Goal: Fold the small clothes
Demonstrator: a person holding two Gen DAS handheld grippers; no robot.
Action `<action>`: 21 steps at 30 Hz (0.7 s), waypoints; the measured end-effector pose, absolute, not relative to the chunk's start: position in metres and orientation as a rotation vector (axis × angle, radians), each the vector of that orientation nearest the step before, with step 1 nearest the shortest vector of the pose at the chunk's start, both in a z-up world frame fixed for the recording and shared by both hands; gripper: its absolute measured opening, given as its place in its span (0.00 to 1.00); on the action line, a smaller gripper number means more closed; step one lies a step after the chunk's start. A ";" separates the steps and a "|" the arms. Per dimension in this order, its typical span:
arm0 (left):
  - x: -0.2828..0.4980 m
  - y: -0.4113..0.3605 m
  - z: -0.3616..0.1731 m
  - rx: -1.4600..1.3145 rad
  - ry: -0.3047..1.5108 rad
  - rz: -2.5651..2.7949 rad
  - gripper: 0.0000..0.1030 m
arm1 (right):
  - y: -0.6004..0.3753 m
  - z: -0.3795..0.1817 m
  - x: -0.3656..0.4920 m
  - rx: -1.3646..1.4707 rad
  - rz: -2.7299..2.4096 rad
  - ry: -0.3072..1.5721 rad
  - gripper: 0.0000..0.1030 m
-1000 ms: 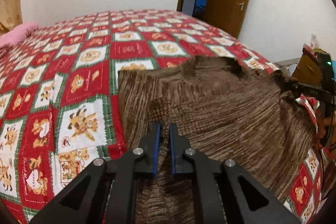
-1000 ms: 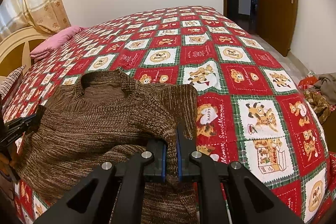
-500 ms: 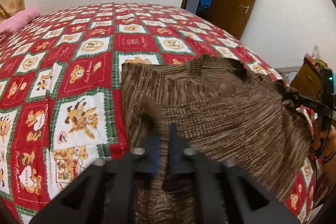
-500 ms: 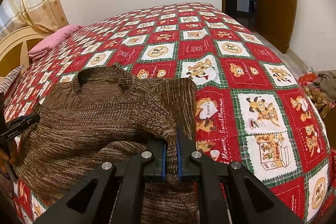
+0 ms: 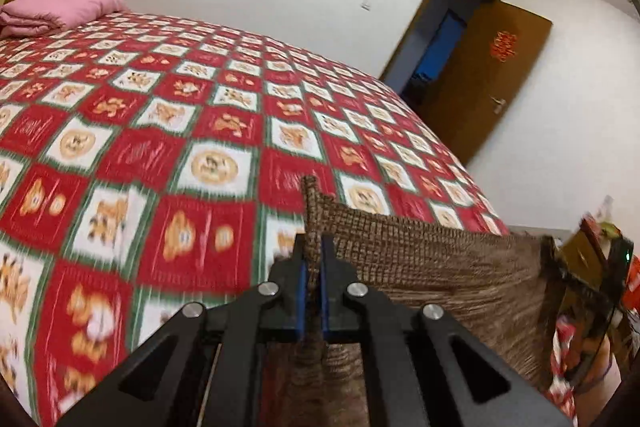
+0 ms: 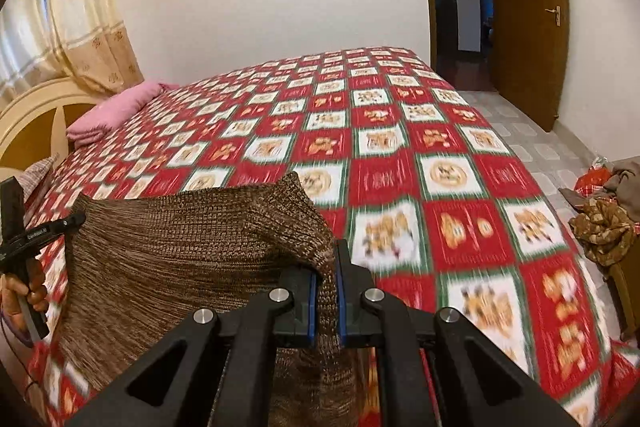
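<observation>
My left gripper [image 5: 313, 259] clamped on one corner of the brown knitted sweater [image 5: 432, 267], my right gripper [image 6: 325, 275] pinching the other corner, sweater edge stretched between them, raised above the red patchwork bedspread [image 6: 400, 155], pink pillow [image 6: 116, 111] far behind.

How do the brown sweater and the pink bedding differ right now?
The brown sweater is knitted and held up, stretched between the left hand-held gripper and right hand-held gripper; the pink bedding is smooth, folded, and rests untouched near the headboard.
</observation>
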State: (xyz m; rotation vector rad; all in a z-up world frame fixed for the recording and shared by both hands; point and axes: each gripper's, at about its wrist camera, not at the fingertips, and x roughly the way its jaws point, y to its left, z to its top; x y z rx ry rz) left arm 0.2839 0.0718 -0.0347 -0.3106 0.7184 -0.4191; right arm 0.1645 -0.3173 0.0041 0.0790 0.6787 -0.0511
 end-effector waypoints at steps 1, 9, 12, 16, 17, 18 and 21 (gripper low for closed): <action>0.292 0.068 -0.042 -0.304 0.733 -0.404 0.05 | -0.318 -0.007 0.176 0.066 -0.070 0.697 0.07; 0.312 0.055 -0.089 -0.302 0.857 -0.334 0.11 | -0.328 -0.071 0.199 0.083 -0.152 0.820 0.08; 0.306 0.064 -0.086 -0.317 0.898 -0.329 0.36 | -0.335 -0.062 0.188 0.127 -0.140 0.812 0.08; 0.268 0.087 -0.071 -0.373 0.859 -0.384 0.65 | -0.359 -0.032 0.138 0.269 -0.191 0.725 0.10; 0.254 0.091 -0.068 -0.364 0.852 -0.394 0.65 | -0.364 -0.026 0.117 0.306 -0.192 0.719 0.10; 0.241 0.092 -0.066 -0.354 0.843 -0.406 0.65 | -0.366 -0.024 0.103 0.331 -0.178 0.720 0.10; 0.202 0.093 -0.067 -0.331 0.835 -0.434 0.65 | -0.368 -0.025 0.065 0.382 -0.149 0.750 0.10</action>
